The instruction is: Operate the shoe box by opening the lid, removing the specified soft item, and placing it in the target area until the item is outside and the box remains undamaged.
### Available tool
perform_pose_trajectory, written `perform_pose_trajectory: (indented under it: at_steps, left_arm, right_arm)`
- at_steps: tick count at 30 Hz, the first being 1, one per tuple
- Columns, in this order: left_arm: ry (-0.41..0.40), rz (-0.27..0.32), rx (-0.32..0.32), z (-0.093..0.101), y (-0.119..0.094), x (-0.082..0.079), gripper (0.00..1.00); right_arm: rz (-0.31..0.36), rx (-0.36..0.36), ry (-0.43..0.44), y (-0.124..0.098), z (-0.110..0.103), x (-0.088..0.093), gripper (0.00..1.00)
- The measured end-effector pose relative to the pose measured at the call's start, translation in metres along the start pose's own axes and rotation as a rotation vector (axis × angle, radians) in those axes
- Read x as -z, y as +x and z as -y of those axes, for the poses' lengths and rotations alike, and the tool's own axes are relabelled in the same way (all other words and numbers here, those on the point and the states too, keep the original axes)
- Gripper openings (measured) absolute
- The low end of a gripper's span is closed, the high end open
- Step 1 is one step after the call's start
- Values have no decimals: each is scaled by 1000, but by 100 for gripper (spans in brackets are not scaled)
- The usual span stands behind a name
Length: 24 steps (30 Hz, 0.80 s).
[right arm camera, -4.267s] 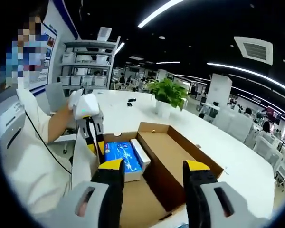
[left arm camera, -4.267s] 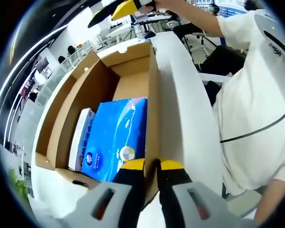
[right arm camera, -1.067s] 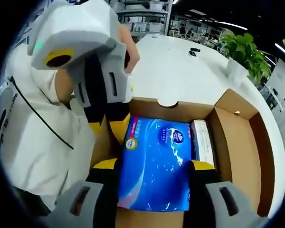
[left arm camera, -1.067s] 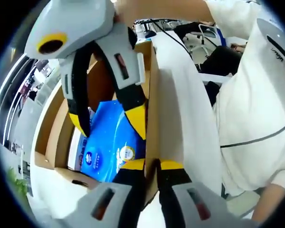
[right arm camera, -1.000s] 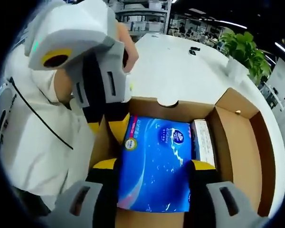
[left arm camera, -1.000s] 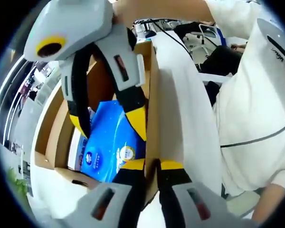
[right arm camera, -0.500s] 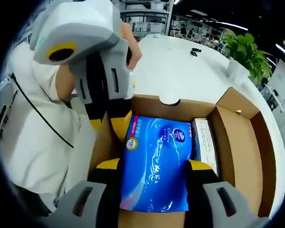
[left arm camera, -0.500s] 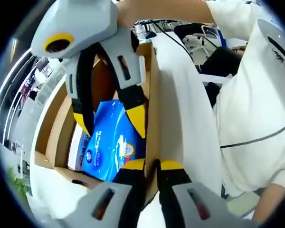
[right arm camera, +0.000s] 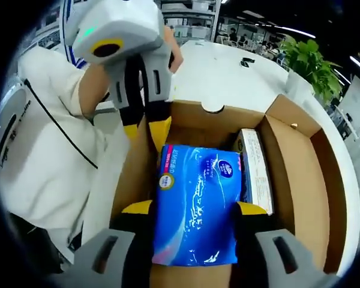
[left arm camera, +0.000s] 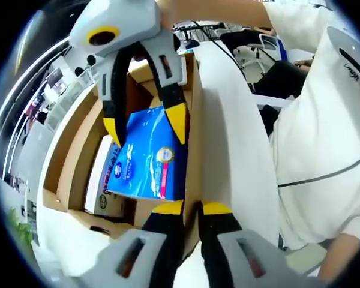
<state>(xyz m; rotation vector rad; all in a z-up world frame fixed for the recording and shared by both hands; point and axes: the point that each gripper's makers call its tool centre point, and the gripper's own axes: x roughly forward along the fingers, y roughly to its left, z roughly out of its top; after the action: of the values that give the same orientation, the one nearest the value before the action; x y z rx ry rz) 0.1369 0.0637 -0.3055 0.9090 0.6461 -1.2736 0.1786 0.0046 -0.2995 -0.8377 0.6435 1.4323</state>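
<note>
An open cardboard shoe box (left arm camera: pixel 75 141) (right arm camera: pixel 297 180) lies on a white table. A blue soft pack (left arm camera: pixel 145 162) (right arm camera: pixel 198 192) hangs tilted above the box floor, and my right gripper (right arm camera: pixel 195 210) (left arm camera: pixel 145 127) is shut on its two sides. Beside the pack a narrow white carton (right arm camera: pixel 254 171) (left arm camera: pixel 101 183) stays in the box. My left gripper (left arm camera: pixel 192 208) (right arm camera: pixel 145 131) is shut on the box's near side wall, next to the white lid flap (left arm camera: pixel 225 144).
The white table (right arm camera: pixel 228 75) runs on beyond the box, with a potted plant (right arm camera: pixel 309 60) at its far side. The person's white shirt (left arm camera: pixel 324 126) is close on the lid side. Office chairs (left arm camera: pixel 261 48) stand behind.
The right gripper has lifted the blue pack off the box floor and tilted it. More of the white carton and the cardboard floor now shows. The left gripper keeps its hold.
</note>
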Motion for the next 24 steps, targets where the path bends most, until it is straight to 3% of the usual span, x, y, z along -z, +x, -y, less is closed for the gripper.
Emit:
perform_pose_trajectory:
  at_steps: [11, 24]
  left_arm:
    - [-1, -1, 0, 0, 0, 0, 8]
    - [4, 1, 3, 0, 0, 0, 8]
  right_arm:
    - [-38, -38, -50, -14, -8, 19, 53]
    - [-92, -22, -16, -34, -6, 48, 54]
